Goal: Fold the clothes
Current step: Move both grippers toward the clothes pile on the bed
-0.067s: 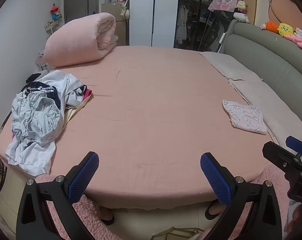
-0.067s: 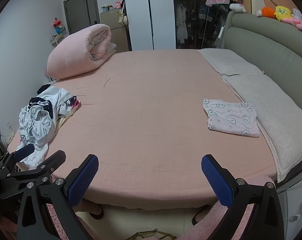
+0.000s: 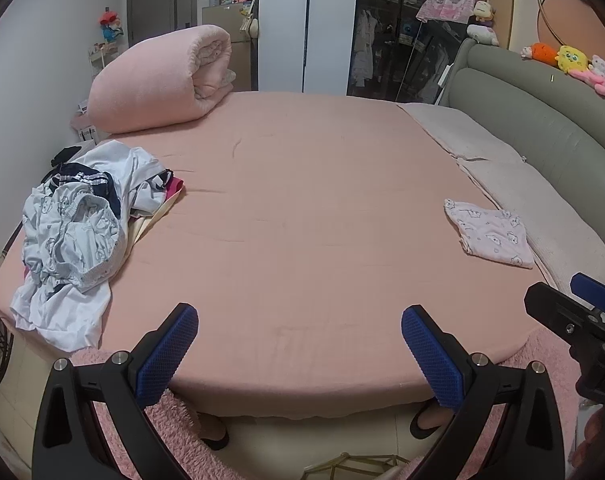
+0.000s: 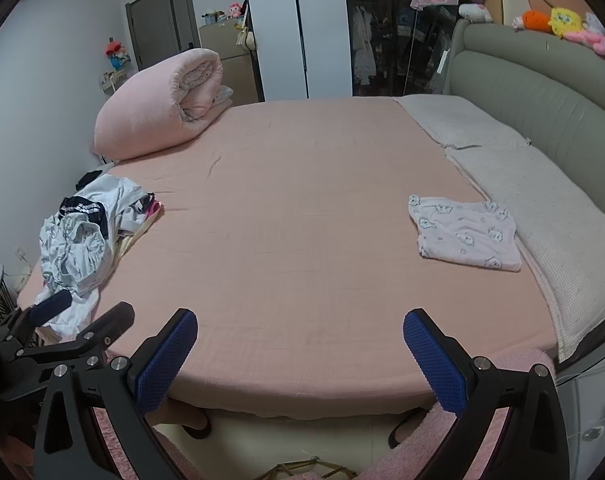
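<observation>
No writing is legible on the garments. The left gripper (image 3: 299,354) and right gripper (image 4: 300,356) both hover at the bed's (image 3: 302,208) near edge, fingers spread wide, holding nothing. A folded pink printed garment (image 4: 464,238) lies near the pillows; the unfolded clothes pile (image 3: 82,232) sits at the bed's left edge.

Before me, a rolled pink duvet (image 3: 158,80) is resting on the far left corner of the pink bed sheet (image 3: 302,208), while plush toys (image 4: 558,24) are sitting along the grey headboard (image 4: 542,108) on my right.
</observation>
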`<state>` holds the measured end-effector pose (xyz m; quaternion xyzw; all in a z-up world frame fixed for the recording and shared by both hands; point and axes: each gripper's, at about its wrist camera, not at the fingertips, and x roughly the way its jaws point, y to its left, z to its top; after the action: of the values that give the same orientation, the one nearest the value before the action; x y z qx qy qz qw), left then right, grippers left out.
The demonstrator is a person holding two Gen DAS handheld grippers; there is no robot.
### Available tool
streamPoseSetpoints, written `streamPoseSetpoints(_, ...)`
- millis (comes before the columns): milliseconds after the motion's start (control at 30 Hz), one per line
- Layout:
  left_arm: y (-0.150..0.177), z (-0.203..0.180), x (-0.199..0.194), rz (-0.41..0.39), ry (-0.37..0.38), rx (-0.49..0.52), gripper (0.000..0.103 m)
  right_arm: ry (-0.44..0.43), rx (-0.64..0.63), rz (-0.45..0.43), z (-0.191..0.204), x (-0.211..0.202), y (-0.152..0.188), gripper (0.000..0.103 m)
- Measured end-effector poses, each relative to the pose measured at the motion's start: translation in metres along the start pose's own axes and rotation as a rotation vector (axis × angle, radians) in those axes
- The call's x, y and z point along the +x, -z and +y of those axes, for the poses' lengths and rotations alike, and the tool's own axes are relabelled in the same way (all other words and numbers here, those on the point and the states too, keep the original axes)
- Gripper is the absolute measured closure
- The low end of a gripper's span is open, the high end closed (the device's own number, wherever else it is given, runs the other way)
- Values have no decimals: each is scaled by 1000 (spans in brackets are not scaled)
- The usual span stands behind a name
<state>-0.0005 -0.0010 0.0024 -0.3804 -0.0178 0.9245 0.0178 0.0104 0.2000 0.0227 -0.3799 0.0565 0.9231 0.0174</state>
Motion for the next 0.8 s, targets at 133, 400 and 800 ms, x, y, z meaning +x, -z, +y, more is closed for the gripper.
streamPoseSetpoints(133, -4, 2, -3, -18, 27, -5, 0, 5, 0, -5, 0, -4, 3, 0)
streamPoseSetpoints(400, -12, 5, -8, -55, 81, -15, 0, 4, 1, -10, -7, -3, 2, 0)
streamPoseSetpoints(800, -51, 51, -14, -162, 25, -46, 0, -170, -221, -96, 37, 7, -42, 0)
